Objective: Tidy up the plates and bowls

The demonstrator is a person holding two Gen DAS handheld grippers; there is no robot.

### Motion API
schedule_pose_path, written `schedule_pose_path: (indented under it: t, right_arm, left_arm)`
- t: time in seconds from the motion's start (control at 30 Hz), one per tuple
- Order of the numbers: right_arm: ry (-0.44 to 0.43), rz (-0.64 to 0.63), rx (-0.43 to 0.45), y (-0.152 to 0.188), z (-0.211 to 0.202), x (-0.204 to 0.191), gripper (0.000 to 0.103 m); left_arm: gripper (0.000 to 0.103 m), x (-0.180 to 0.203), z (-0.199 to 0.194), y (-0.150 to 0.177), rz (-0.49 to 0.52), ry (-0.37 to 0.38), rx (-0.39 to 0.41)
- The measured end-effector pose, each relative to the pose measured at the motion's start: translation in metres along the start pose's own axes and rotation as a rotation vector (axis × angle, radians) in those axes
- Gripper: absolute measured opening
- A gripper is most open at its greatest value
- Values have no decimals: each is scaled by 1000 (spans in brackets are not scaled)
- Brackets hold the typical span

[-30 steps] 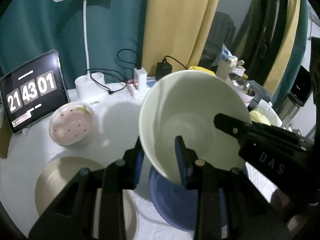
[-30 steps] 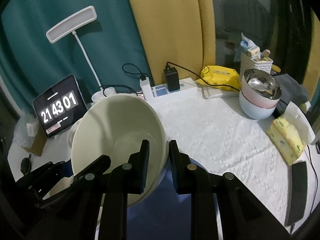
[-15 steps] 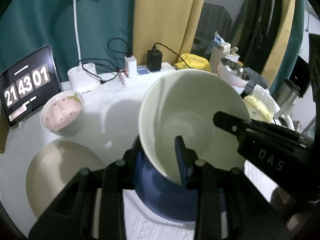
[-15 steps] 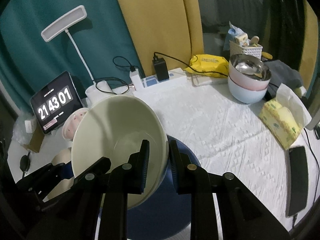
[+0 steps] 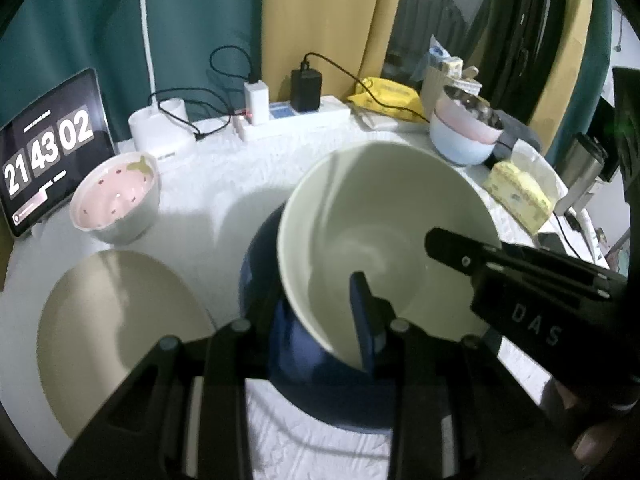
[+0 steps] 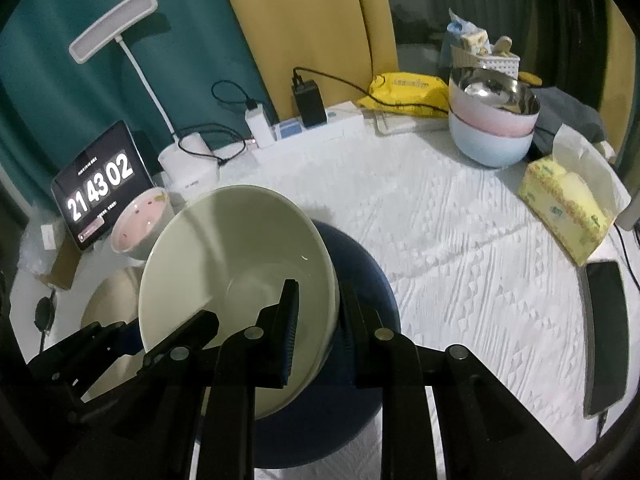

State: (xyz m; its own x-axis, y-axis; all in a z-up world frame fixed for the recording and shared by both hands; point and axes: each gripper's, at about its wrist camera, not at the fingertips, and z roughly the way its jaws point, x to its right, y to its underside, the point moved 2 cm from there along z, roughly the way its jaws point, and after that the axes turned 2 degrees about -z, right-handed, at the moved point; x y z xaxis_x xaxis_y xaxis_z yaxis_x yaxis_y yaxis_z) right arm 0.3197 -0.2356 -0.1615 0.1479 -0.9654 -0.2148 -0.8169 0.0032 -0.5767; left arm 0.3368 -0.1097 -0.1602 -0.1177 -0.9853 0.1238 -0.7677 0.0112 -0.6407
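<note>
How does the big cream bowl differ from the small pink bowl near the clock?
The cream bowl is larger, plain, tilted and held by both grippers above a blue bowl. The pink bowl is smaller, speckled and stands upright on the table, untouched. Both are empty.

Left gripper (image 5: 320, 312) angled downward, jaws clamped, right gripper (image 6: 318, 320) likewise, a fingertip possibly showing at frame edge

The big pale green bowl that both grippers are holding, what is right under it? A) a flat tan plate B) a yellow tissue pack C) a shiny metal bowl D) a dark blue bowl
D: the big pale green bowl hangs tilted over a dark blue bowl; the blue rim shows just beneath and beside it in both views.
</note>
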Motion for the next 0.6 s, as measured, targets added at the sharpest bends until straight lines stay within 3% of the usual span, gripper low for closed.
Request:
schedule_pose_path:
  t: [0.2,0.6]
  right_arm:
    - [24,-12,-35,7,9,-2,22]
    - [72,-34,-38,9,14,1,22]
  left_arm:
    - [31,1,8,8,-3,-2,-42]
    - [32,3,5,9,32,-26,-25]
